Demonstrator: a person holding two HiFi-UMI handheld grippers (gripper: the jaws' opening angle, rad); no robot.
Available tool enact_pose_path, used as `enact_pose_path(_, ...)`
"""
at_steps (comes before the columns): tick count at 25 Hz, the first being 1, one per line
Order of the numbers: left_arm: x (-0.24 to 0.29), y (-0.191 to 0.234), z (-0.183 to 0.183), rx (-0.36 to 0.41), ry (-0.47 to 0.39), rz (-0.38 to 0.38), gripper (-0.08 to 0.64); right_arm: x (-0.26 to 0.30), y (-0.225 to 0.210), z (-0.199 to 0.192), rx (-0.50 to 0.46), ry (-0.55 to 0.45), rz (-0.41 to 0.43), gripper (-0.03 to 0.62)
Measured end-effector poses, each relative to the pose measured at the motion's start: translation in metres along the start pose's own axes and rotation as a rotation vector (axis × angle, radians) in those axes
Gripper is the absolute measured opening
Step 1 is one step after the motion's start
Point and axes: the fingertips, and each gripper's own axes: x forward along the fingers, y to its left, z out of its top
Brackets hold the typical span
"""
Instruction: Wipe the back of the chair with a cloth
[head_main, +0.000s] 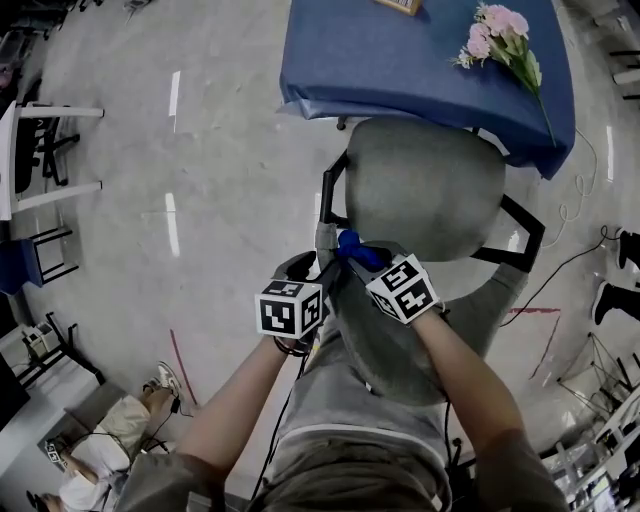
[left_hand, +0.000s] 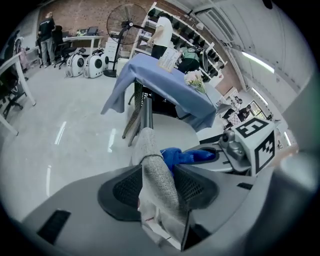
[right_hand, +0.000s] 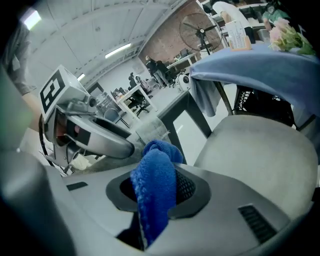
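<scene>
A grey fabric office chair stands below me, its seat tucked toward a table and its back nearest me. My left gripper straddles the back's top edge; the grey fabric fills the gap between both pads. My right gripper is shut on a blue cloth, which bunches between its pads and hangs out in front. The cloth sits right beside the back's top edge, just past my left jaws. The two grippers are close together, side by side.
A table under a blue cover stands just beyond the chair, with pink flowers on it. Black armrests flank the seat. Cables run over the floor at right. A person sits at lower left near desks.
</scene>
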Motion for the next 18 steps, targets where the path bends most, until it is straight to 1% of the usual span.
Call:
enact_pose_path(3,0.004,-0.001,0.001,0.006,-0.001,-0.001,0.212,0.009,-0.002,-0.014,0.014,0.033,0.034,0.107)
enact_pose_path(7,0.008,0.000,0.001,0.011,0.005,0.013,0.204,0.018,0.013,-0.026,-0.023,0.074,0.114,0.107)
enact_pose_path(12,0.009,0.002,0.000,0.008,0.032,0.011,0.199,0.019,0.026,-0.052,0.064,0.157,0.201,0.103)
enact_pose_path(14,0.010,0.002,0.000,0.014,0.038,0.017,0.199,0.009,0.029,-0.069,0.056,0.224,0.242,0.101)
enact_pose_path(18,0.009,0.002,-0.001,0.017,0.039,0.027,0.197,-0.024,0.028,-0.121,-0.021,0.418,0.279,0.101)
